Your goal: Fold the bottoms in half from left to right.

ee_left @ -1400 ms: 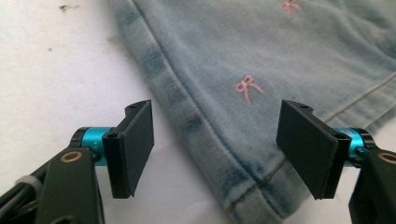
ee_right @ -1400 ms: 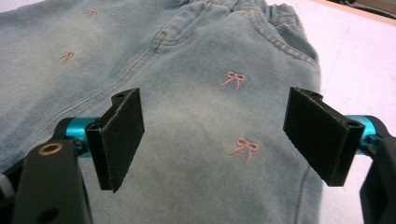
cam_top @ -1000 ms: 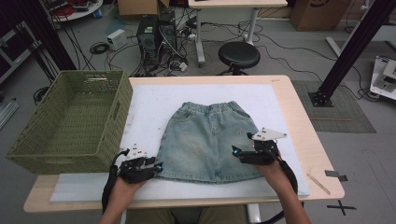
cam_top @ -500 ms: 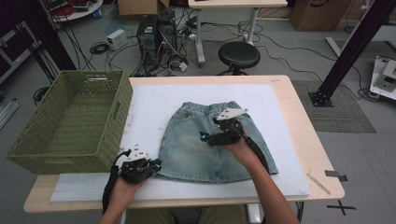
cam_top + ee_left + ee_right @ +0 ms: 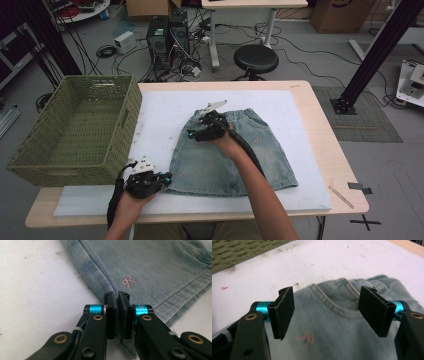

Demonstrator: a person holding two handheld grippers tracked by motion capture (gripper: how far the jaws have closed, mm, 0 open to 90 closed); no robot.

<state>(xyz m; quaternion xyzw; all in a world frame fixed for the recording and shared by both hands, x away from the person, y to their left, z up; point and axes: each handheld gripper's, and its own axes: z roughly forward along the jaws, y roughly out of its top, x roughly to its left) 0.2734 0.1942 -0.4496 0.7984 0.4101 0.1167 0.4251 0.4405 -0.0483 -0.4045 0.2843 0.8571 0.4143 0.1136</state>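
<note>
A light blue denim skirt with small pink bows lies flat on the white mat, waistband at the far side. My left gripper is at the skirt's near left hem corner. In the left gripper view that gripper is shut, pinching the folded side edge of the skirt. My right gripper hovers over the skirt's far left part. In the right gripper view that gripper stands open above a curved pocket seam of the skirt. Its jaws have just been closing a little, with no cloth pressed between the pads.
A green woven basket stands at the table's left, close to the left hand. A thin stick lies near the wooden table's front right corner. Beyond the table are a black stool, computer cases and cables.
The right hand has swept from the skirt's right side across to its far left part. The left hand has stayed at the near left hem corner.
</note>
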